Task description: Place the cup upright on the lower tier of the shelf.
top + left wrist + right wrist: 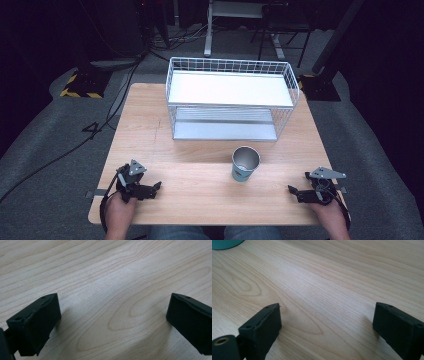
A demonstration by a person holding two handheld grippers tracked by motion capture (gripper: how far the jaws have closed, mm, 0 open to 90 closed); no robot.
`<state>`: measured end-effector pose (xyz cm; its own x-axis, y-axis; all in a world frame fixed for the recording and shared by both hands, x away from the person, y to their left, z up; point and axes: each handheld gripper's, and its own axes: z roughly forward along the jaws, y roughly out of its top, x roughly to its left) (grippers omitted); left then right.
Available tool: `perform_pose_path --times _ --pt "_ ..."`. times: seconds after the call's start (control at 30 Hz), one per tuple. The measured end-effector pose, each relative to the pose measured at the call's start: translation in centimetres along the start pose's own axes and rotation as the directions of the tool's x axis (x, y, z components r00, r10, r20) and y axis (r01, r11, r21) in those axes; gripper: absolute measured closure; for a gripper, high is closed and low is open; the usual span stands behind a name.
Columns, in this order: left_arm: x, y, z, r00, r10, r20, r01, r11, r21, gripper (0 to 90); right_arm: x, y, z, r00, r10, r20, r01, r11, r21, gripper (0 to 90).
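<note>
Teal cup [245, 164] upright mid-table just in front of the wire rack [231, 100]; left gripper [150, 190] and right gripper [296, 192] both wide open, empty, low near front edge; likely grab cup with right, squeeze gently.

Worktop [200, 185]: pale wood, clear wavy grain, smooth with a soft matt sheen.

Rack [230, 97] toward the far edge: white-coated wire mesh sides, two flat shelves, smooth, the upper one bright and lightly glossy.

Cup [245, 163] near the middle: teal outside, matt; inside looks like brushed metal, dull grey shine.

Left gripper [112, 317] and right gripper [327, 322]: fingers [37, 322] black, matt, look like hard plastic, slightly rough edges. Grey top plates look like metal.

Floor [50, 150]: grey carpet, coarse.
</note>
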<state>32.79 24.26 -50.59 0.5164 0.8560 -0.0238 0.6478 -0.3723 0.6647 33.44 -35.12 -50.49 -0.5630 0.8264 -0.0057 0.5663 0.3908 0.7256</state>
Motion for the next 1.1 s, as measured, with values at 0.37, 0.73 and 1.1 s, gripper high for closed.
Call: perform_pose_path --times 0.37,0.73,1.1 --pt "0.0 0.2 0.1 1.0000 0.003 0.001 -0.003 1.0000 0.001 0.1 -0.3 -0.2 -0.5 0.9993 0.037 0.002 -0.037 0.999 -0.008 13.9" --pt "0.1 0.4 0.3 1.0000 0.000 -0.001 0.000 1.0000 -0.001 0.1 0.6 0.4 -2.4 0.9975 0.062 -0.034 -0.064 0.994 -0.085 13.9" --pt "0.1 0.4 0.3 1.0000 -0.002 -0.004 0.002 1.0000 0.000 0.1 3.6 2.4 -3.6 0.9976 0.015 -0.068 -0.024 0.990 -0.137 14.2"
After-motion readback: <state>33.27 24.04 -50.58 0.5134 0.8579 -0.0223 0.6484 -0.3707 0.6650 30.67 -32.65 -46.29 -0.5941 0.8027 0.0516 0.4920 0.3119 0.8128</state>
